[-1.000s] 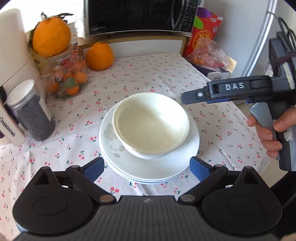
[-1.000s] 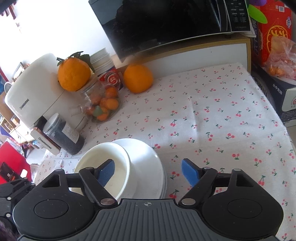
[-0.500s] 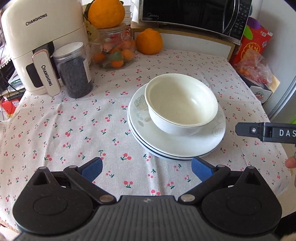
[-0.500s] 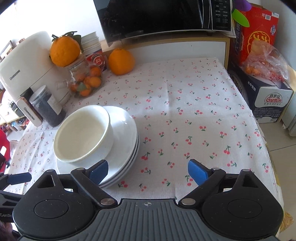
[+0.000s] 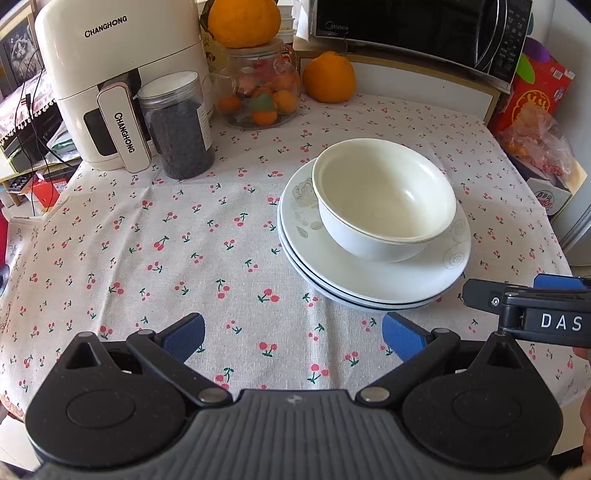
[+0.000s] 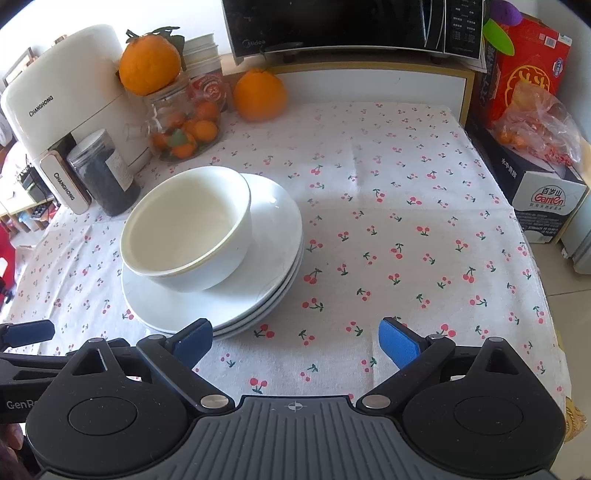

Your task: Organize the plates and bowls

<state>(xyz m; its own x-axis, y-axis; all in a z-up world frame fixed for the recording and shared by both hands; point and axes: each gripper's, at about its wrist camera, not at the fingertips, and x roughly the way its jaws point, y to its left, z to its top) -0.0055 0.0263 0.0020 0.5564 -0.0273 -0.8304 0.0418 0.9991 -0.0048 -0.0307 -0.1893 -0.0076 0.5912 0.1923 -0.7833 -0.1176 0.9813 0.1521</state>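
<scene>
A white bowl (image 5: 384,199), which looks nested in a second one, rests on a stack of white plates (image 5: 369,284) on the cherry-print tablecloth. My left gripper (image 5: 291,336) is open over bare cloth, near and left of the stack, with nothing between its blue pads. In the right wrist view the bowl (image 6: 184,225) and plates (image 6: 273,236) lie ahead to the left. My right gripper (image 6: 295,341) is opening, its jaws empty, its left pad just over the plates' near rim. Each gripper shows at the edge of the other's view.
A white air fryer (image 5: 110,74), a dark-filled jar (image 5: 177,125) and a glass jar of small fruit (image 5: 262,96) line the back left. An orange (image 5: 328,77) and a microwave (image 5: 413,33) stand behind. A red box with a plastic bag (image 5: 532,110) sits at the right edge.
The right gripper has drawn back from over the bowl toward the near edge and opened wider. The left gripper has rolled and shifted left, so the stack now lies to its right.
</scene>
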